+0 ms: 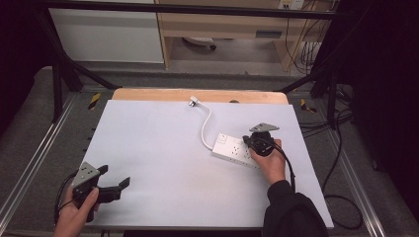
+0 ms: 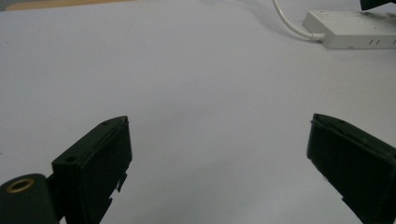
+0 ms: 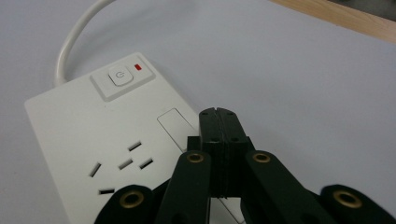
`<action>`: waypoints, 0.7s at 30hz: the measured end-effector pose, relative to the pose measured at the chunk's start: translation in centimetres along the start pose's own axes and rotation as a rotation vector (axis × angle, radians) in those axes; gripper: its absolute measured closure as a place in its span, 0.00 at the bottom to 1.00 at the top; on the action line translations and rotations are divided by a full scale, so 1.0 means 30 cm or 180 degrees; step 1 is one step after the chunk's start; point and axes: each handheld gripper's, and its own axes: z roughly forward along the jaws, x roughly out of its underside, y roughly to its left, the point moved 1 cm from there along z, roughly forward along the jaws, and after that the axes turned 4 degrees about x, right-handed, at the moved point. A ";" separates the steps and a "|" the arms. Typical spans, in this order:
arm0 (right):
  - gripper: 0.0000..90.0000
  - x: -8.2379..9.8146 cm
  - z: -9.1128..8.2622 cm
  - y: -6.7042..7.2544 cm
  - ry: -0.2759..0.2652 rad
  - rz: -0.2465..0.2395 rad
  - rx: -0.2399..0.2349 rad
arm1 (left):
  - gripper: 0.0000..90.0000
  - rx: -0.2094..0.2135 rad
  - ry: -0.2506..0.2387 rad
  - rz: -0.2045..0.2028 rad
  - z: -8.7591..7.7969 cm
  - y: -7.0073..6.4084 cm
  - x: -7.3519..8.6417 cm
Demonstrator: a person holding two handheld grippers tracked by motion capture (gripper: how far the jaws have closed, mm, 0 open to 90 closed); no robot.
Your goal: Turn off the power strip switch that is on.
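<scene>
A white power strip (image 1: 236, 149) lay right of centre on the pale mat (image 1: 163, 163), its cord (image 1: 205, 126) curving away to a plug (image 1: 193, 102) at the mat's far edge, beside the bare wood strip (image 1: 148, 95) of the table. In the right gripper view the strip (image 3: 93, 144) showed a switch (image 3: 121, 77) with a small red light (image 3: 137, 66) next to it, and a set of socket slots (image 3: 122, 165) nearer the camera.

The right gripper (image 1: 260, 143) stood over the strip's right end, held by a hand (image 1: 271, 165) in a dark sleeve. Its jaws were pressed together with nothing between them, the tips (image 3: 217, 116) above the strip's top face; whether they touched it could not be told.

The left gripper (image 1: 114, 177) was at the near left corner of the mat, well apart from the strip, jaws spread wide and empty. Bare mat lay between it and the strip (image 2: 355, 29), with nothing in the way. Cables (image 1: 341, 148) trailed on the floor to the right of the table.
</scene>
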 end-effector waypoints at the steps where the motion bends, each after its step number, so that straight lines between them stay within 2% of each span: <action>1: 1.00 -0.001 0.001 0.001 -0.0010 -0.0019 -0.0007 | 0.07 0.0000 0.0000 0.0000 0.000 0.000 0.000; 21: 1.00 -0.005 0.015 0.024 -0.0037 -0.0009 -0.0066 | 0.07 0.0005 0.0002 0.0003 0.000 0.000 0.000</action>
